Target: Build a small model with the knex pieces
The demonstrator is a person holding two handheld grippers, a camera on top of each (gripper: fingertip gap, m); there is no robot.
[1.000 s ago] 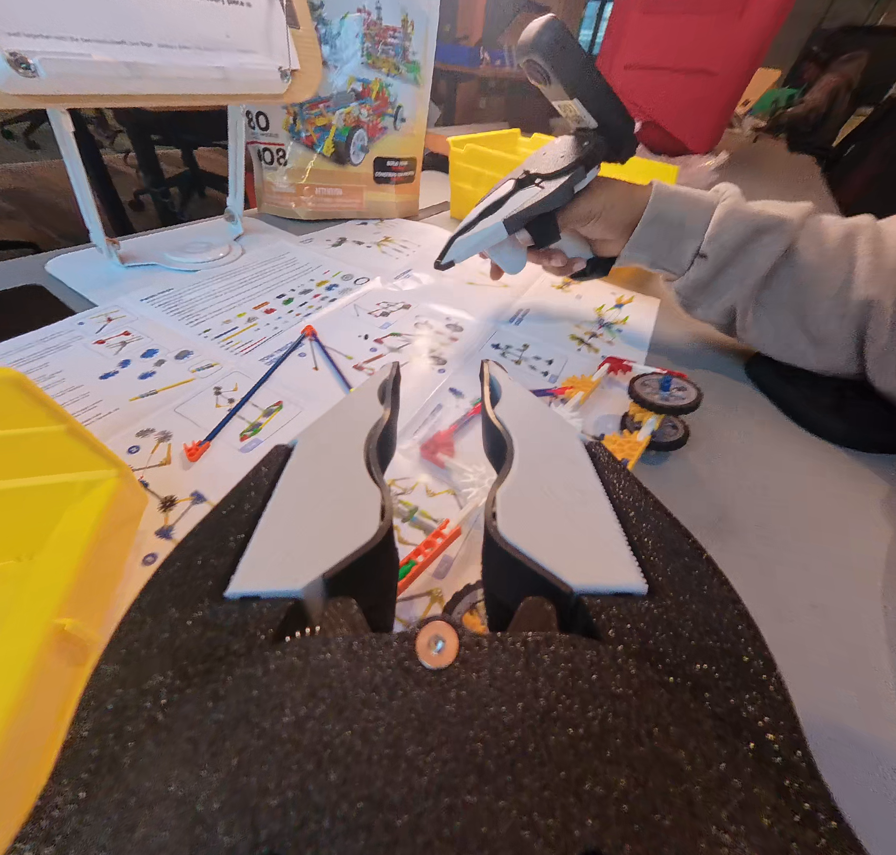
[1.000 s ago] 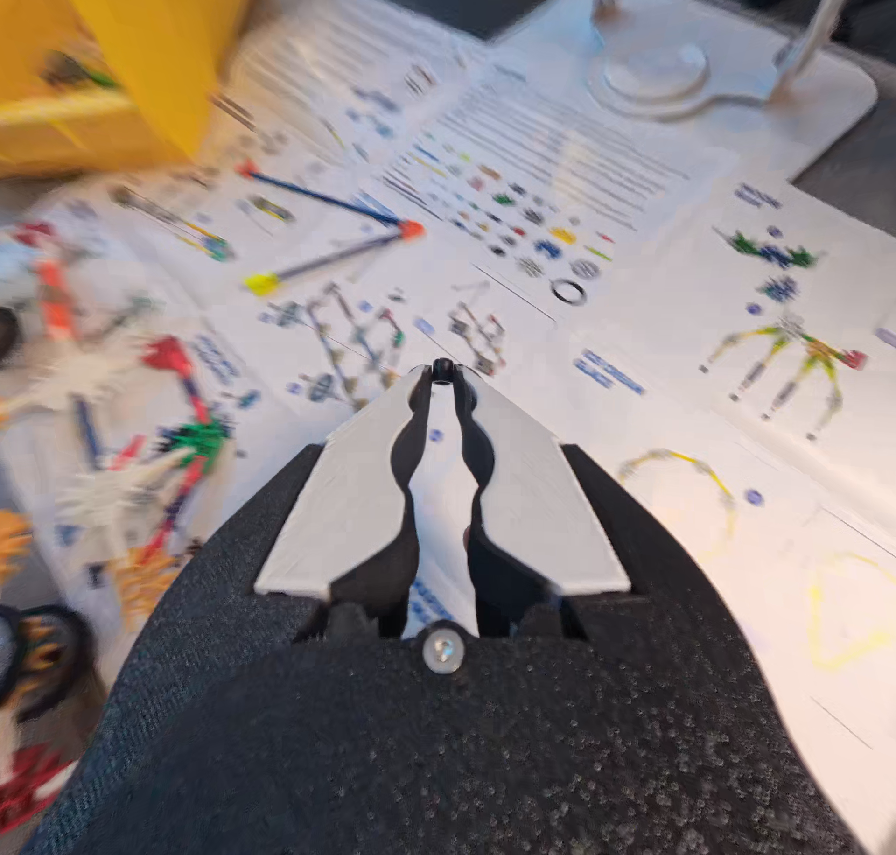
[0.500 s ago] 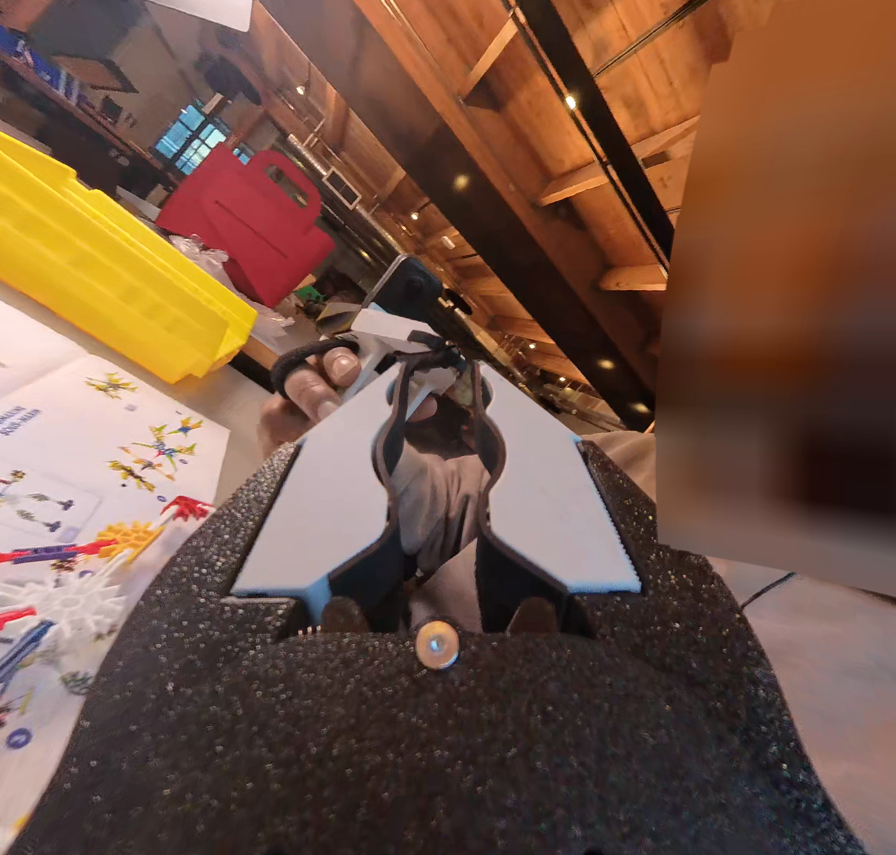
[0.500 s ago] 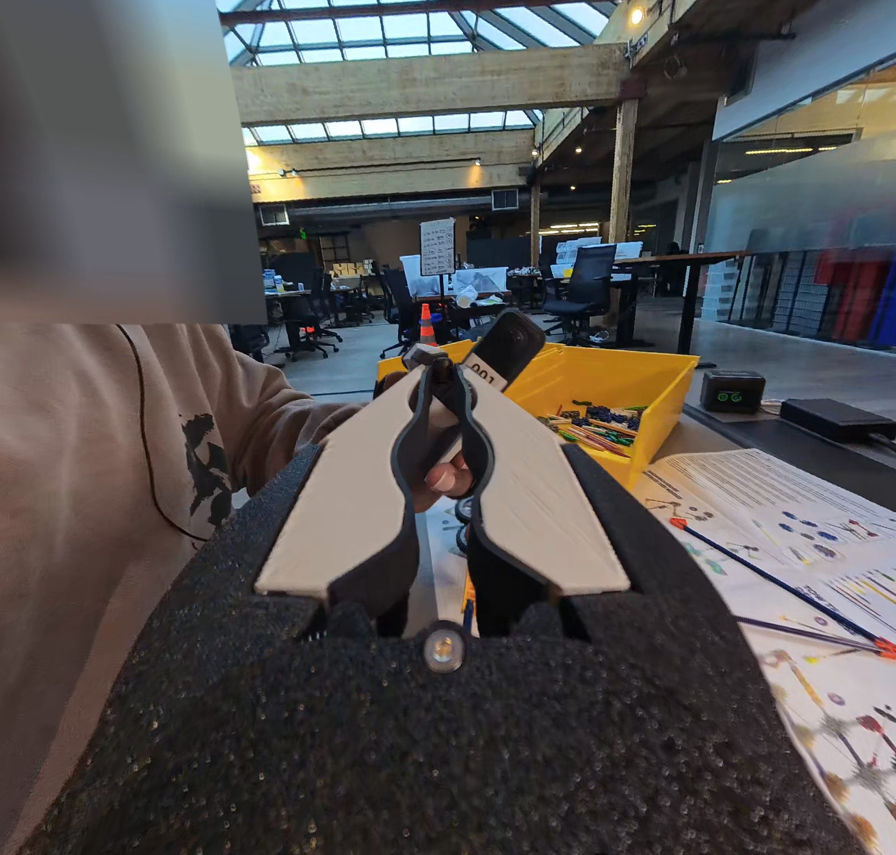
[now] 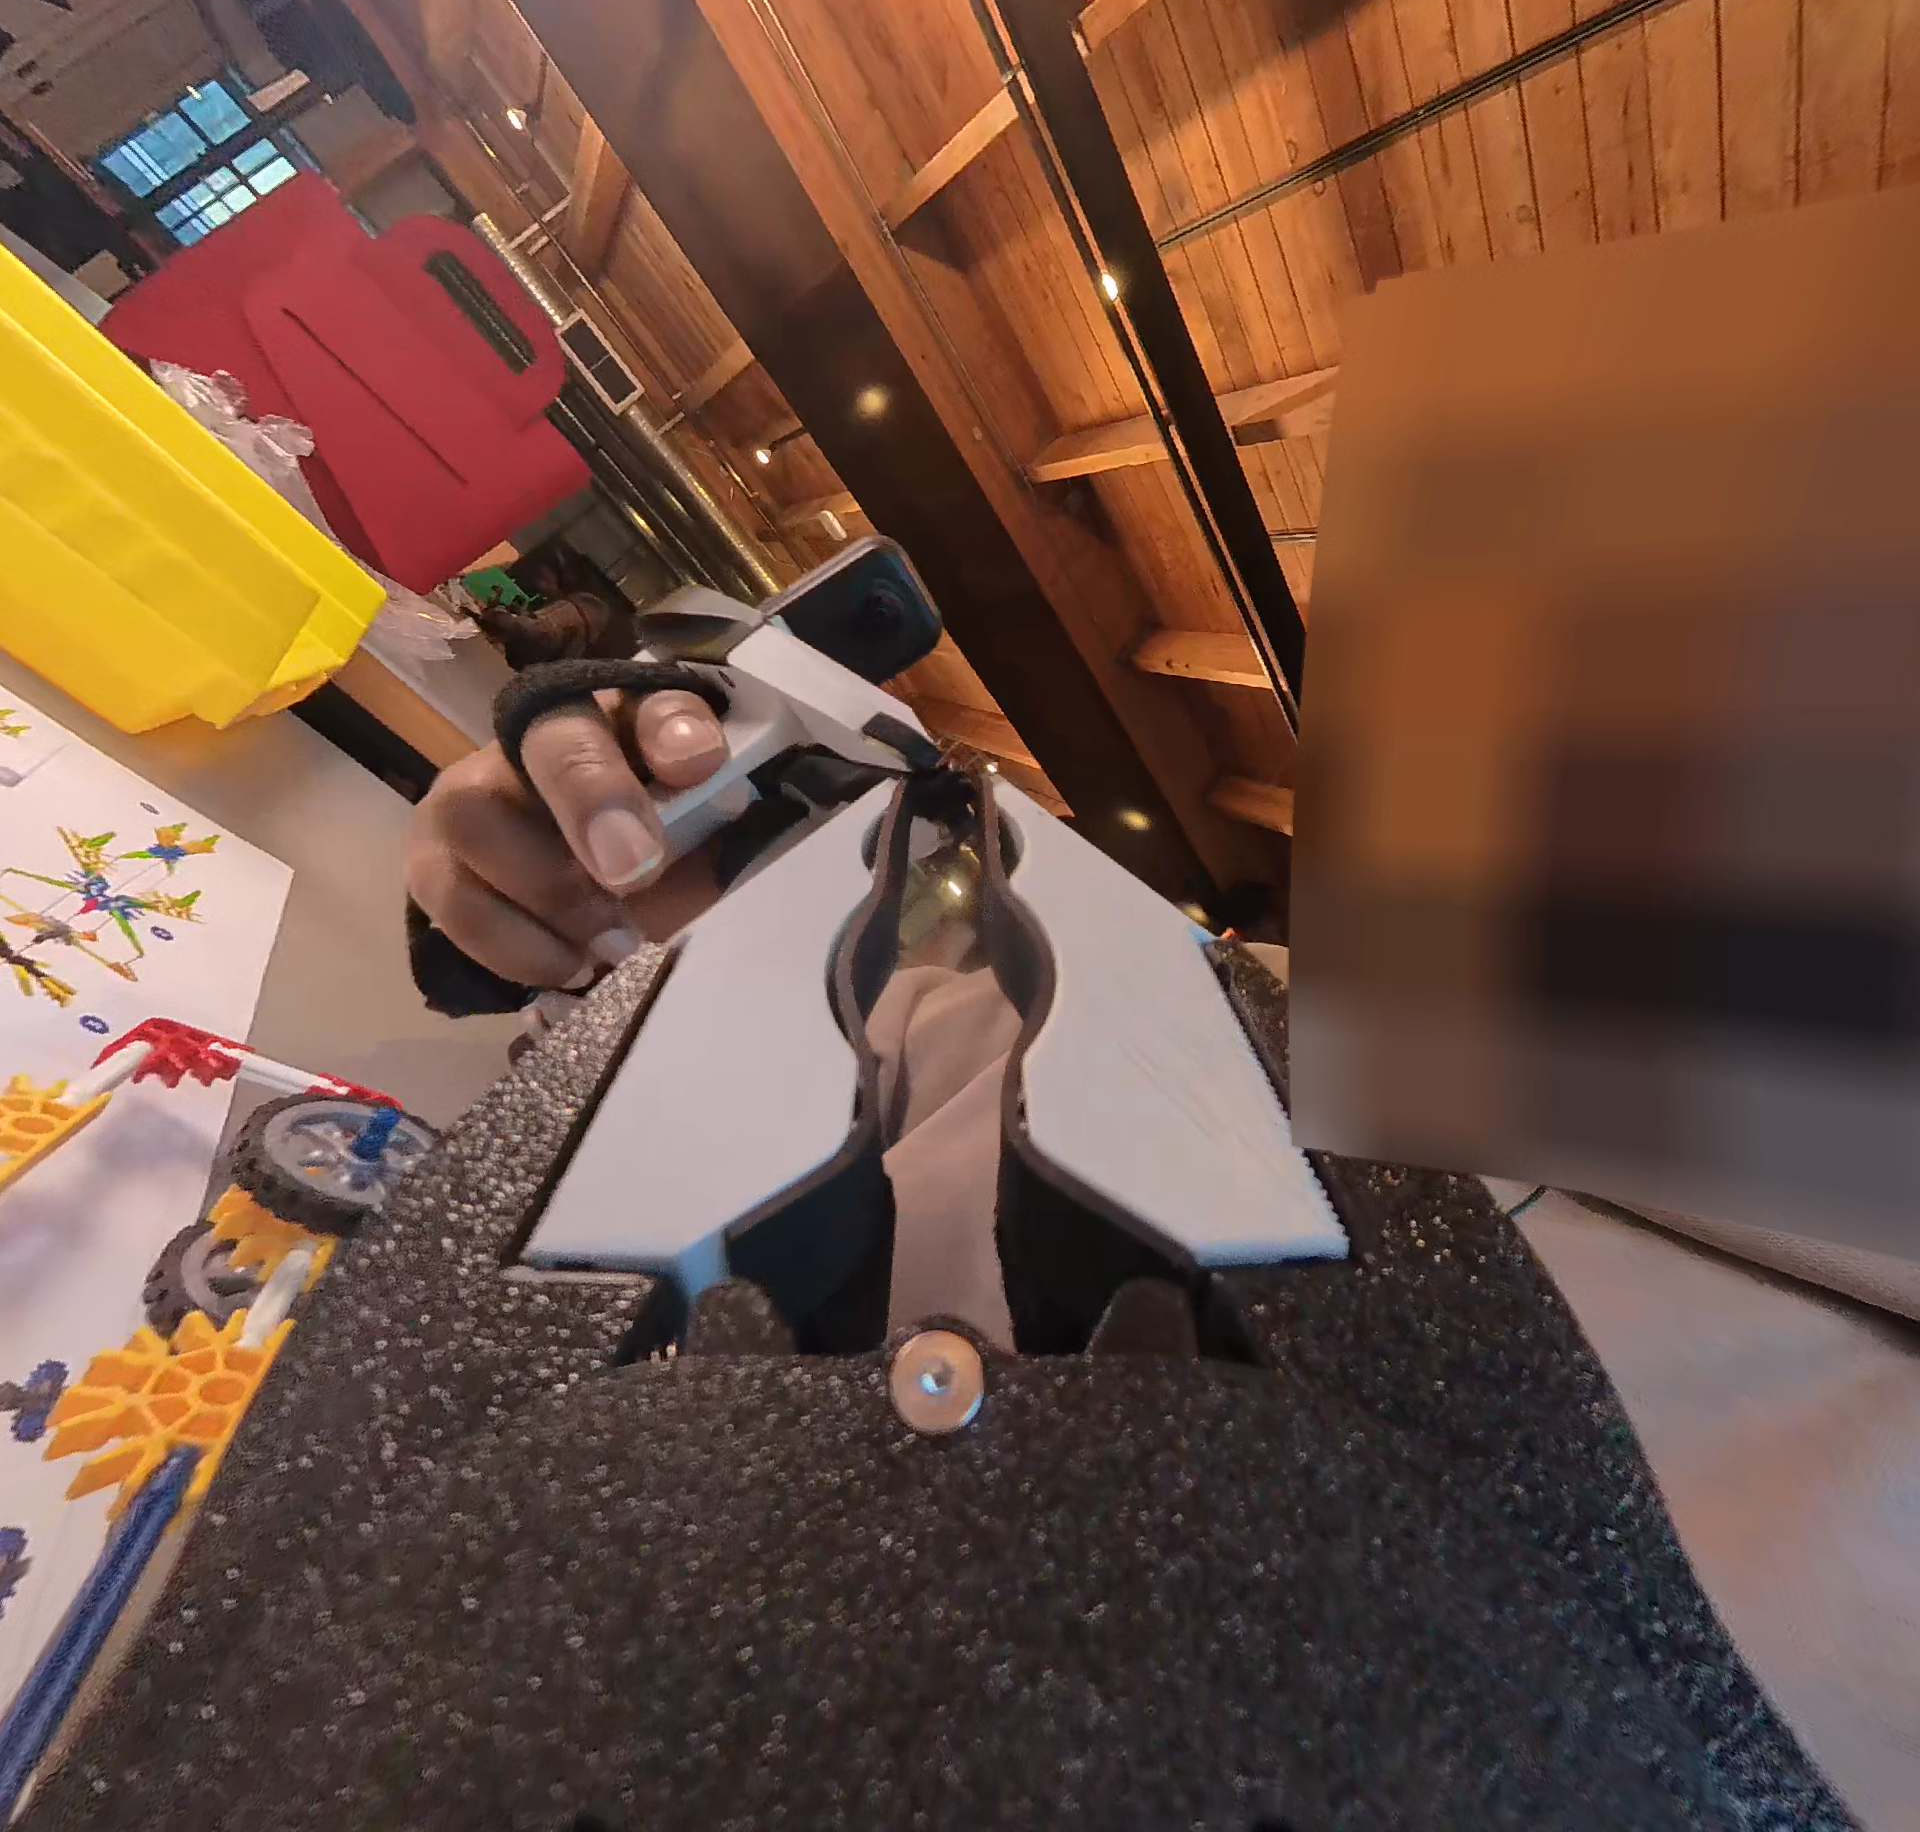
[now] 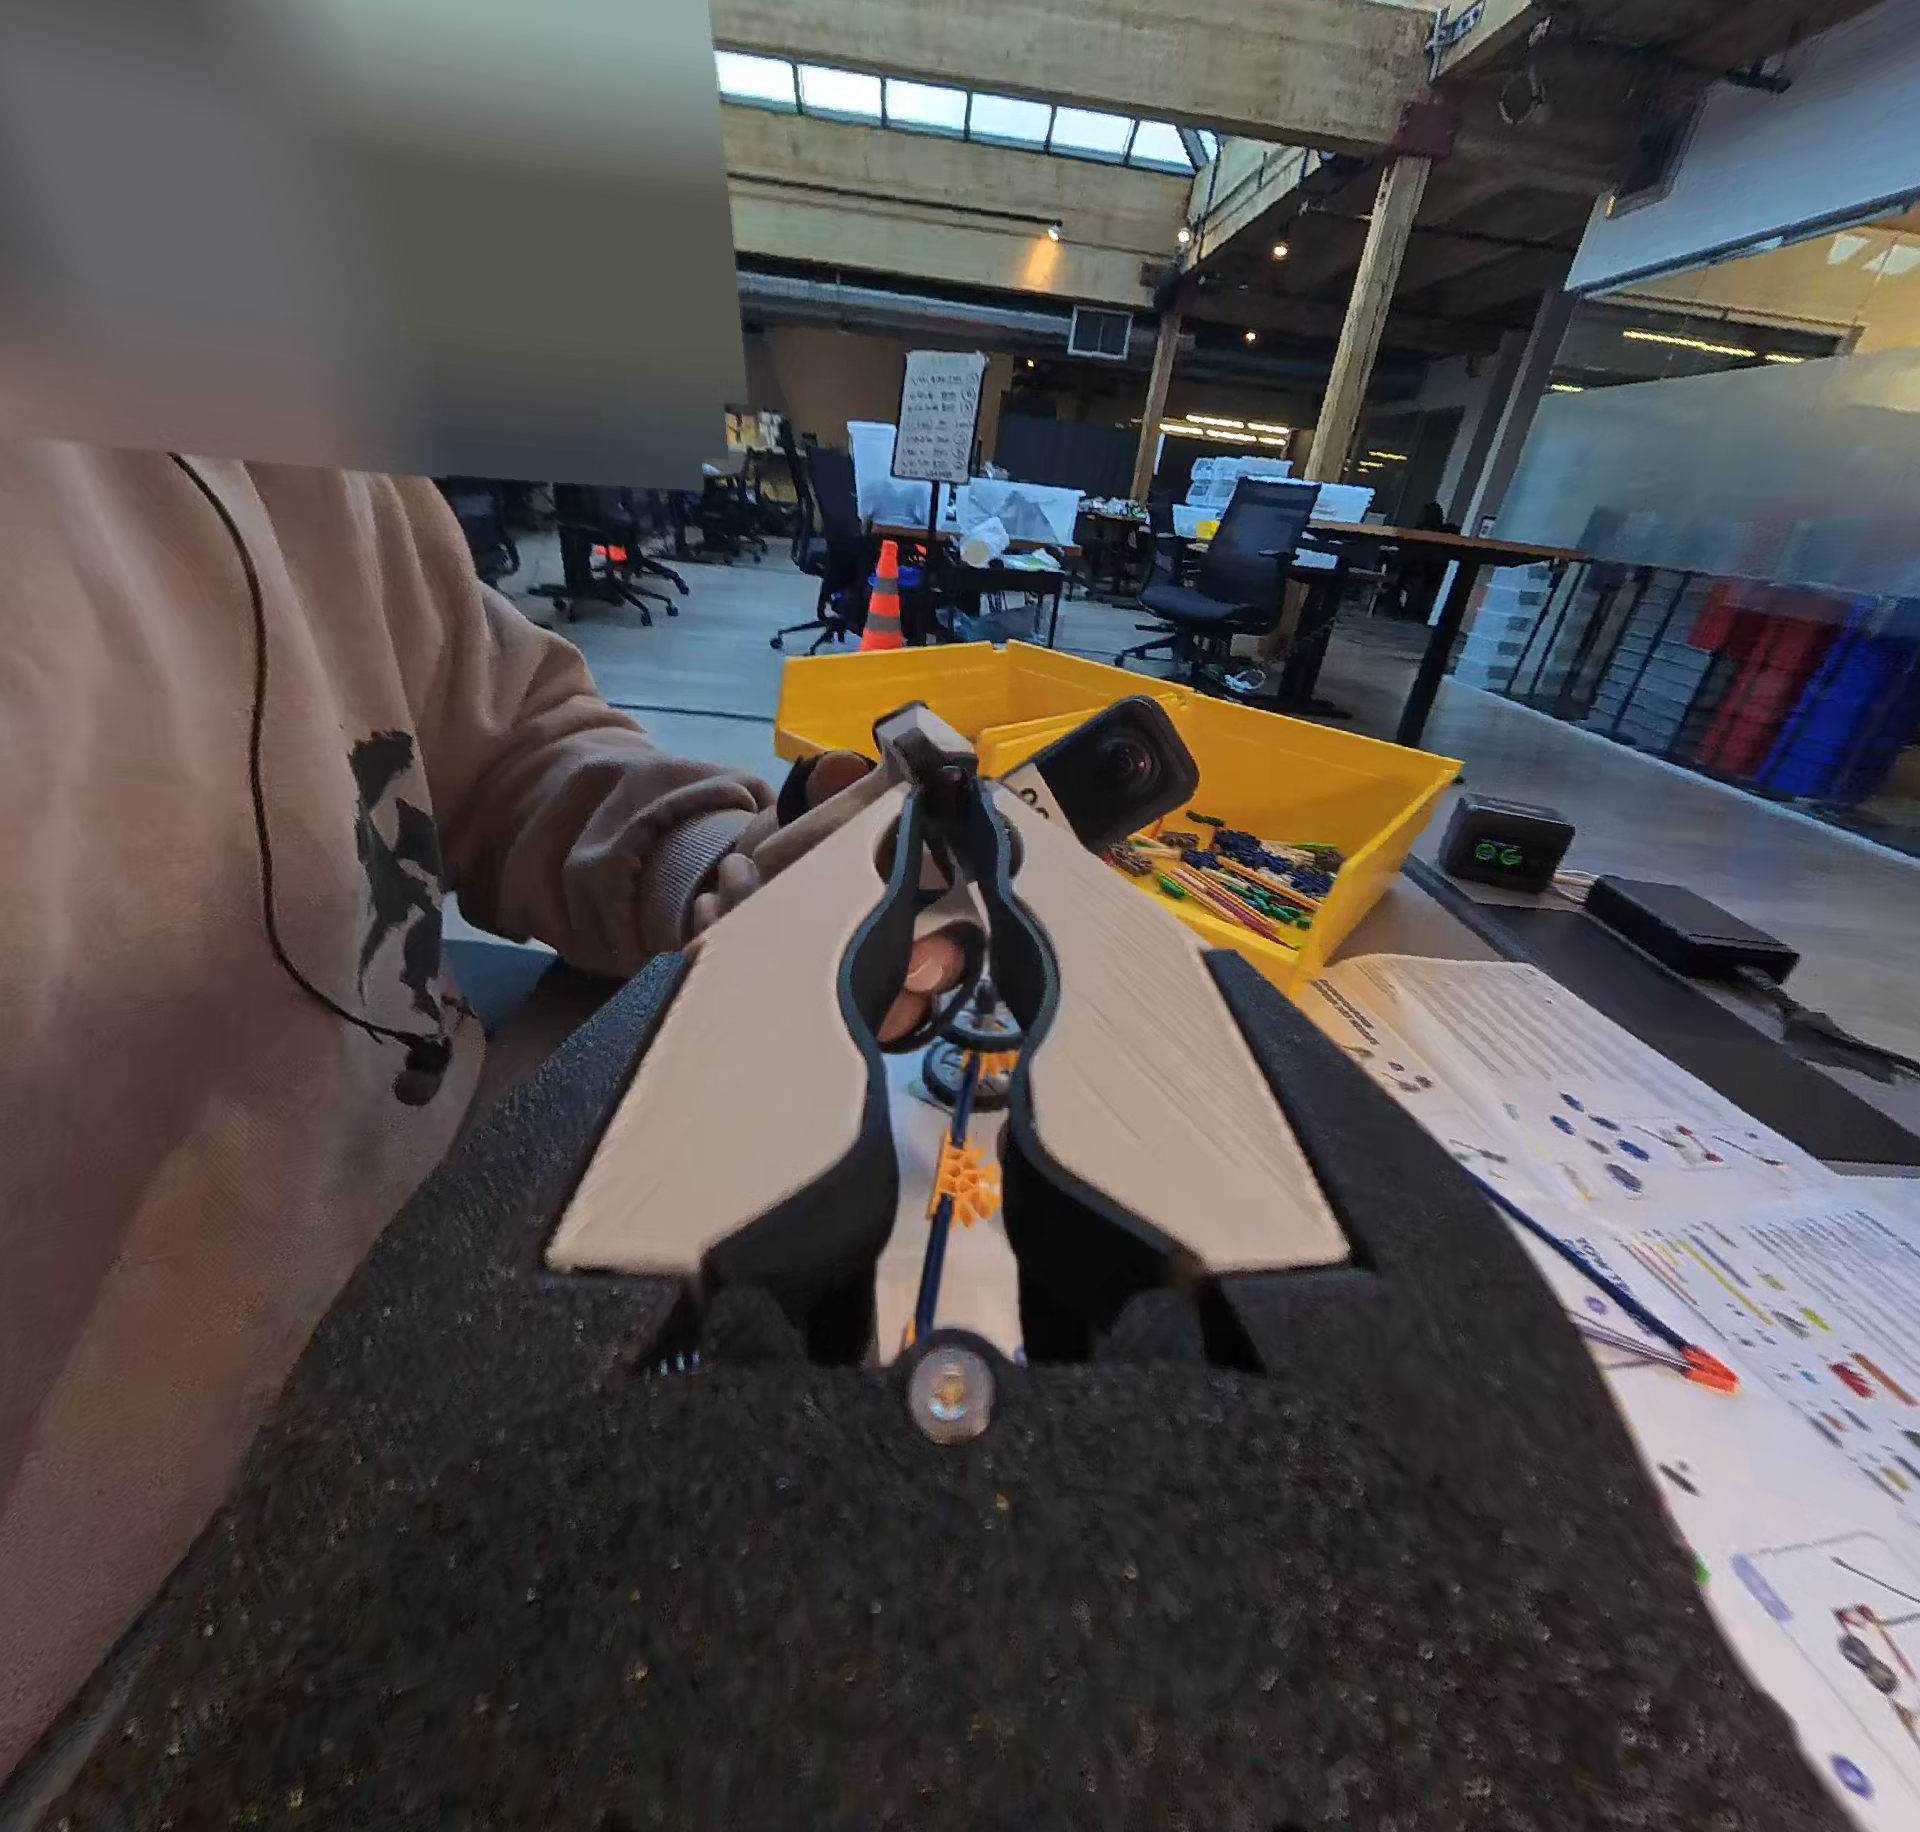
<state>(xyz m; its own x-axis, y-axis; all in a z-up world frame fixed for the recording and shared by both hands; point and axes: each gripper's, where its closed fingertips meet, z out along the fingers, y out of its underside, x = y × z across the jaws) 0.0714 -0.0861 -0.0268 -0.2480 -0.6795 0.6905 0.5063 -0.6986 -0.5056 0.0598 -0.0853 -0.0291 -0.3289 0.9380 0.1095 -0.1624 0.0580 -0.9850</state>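
Both grippers have swung up off the desk to meet tip to tip. The left gripper (image 5: 940, 795), fingers together, pinches a small black piece against the right gripper (image 6: 948, 780), also closed; the wheeled orange-and-blue rod model (image 5: 249, 1252) lies below.

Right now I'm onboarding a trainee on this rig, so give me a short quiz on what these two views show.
1. True or false: the yellow bin on the table is empty.
2. How do the left hand-held gripper and the right hand-held gripper stand? A: far apart. B: raised, tip to tip. C: both lying on the table.
3. Fill in: the toy model on the paper has wheels with ____ tyres.

Key: 1 false, it holds coloured rods; 2 B; 3 black.
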